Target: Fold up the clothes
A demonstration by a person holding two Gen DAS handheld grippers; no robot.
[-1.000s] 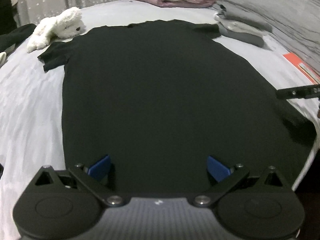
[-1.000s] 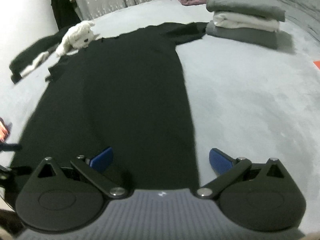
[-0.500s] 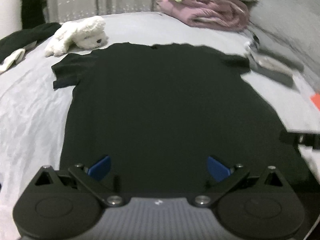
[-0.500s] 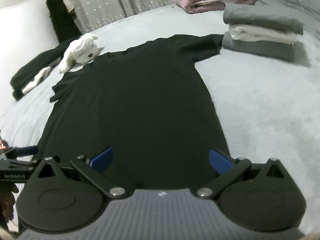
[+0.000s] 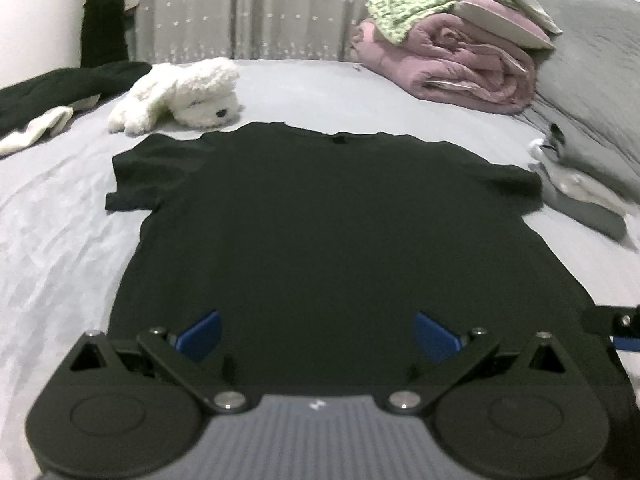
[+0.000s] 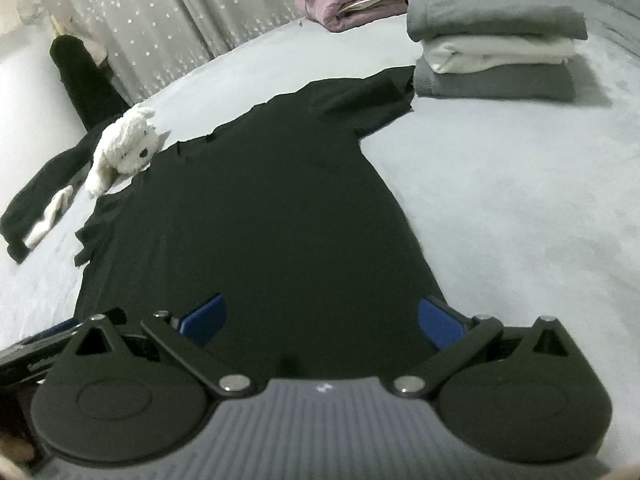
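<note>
A black T-shirt [image 5: 320,216] lies flat on the grey bed, collar away from me and both short sleeves spread out. My left gripper [image 5: 318,336] hovers open over its hem, blue pads wide apart with nothing between them. In the right wrist view the same T-shirt [image 6: 256,216] stretches away, and my right gripper [image 6: 320,320] is open over the hem near the shirt's right edge. The other gripper shows at the frame edge in each view: the right gripper [image 5: 616,326] and the left gripper [image 6: 36,344].
A white plush toy [image 5: 180,96] lies just beyond the left sleeve. A stack of folded grey and white clothes [image 6: 496,48] touches the right sleeve. A pink quilt [image 5: 452,64] and dark clothing [image 5: 52,92] sit at the back. Bare sheet [image 6: 520,208] lies right of the shirt.
Both grippers have pulled back and tilted up from the hem, so more of the shirt and the far end of the bed show. Both jaws stayed open.
</note>
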